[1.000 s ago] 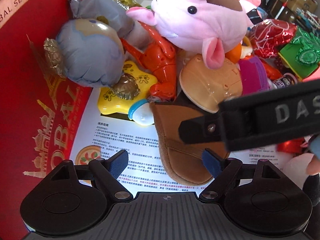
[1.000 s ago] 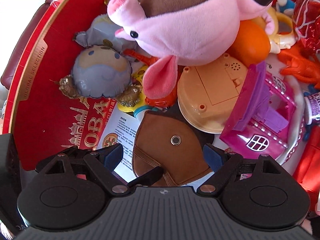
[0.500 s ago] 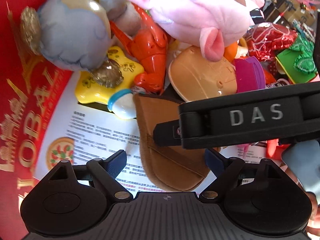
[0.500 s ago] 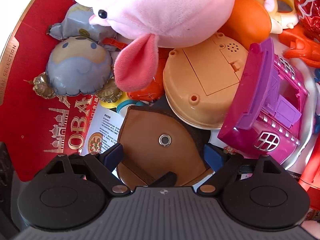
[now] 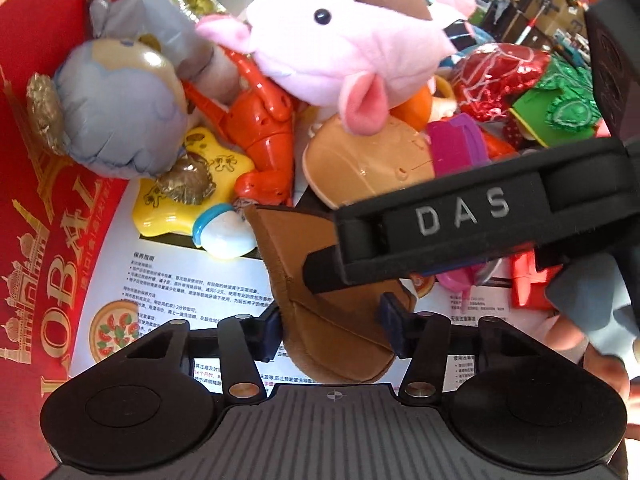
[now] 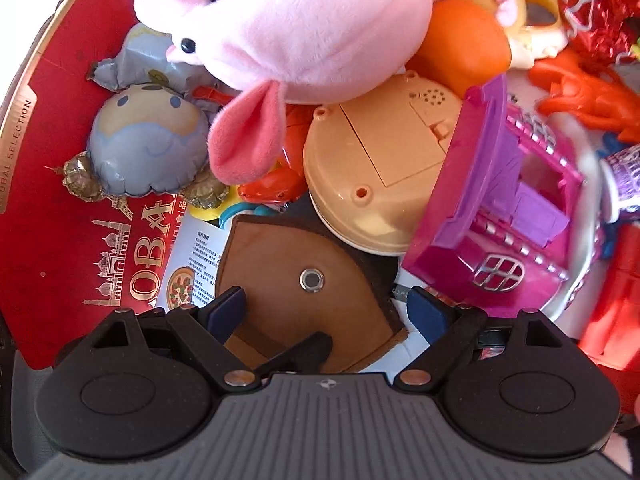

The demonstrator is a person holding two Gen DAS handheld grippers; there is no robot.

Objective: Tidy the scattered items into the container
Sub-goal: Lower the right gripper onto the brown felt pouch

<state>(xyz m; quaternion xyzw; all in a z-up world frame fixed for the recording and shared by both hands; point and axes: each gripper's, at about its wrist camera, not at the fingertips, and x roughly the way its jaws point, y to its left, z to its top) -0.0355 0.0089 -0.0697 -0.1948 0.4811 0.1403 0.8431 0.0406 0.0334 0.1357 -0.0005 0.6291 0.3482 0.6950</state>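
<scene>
Over the red box (image 5: 48, 240), left gripper (image 5: 332, 326) jaws closing round brown pouch (image 5: 320, 312) (right gripper (image 6: 326, 312) wide).

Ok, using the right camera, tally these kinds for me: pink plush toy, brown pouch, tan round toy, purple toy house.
Pink plush toy: 1
Brown pouch: 1
Tan round toy: 1
Purple toy house: 1
Total: 4

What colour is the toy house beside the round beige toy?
The toy house is magenta pink with purple parts, clearest in the right wrist view.
</scene>
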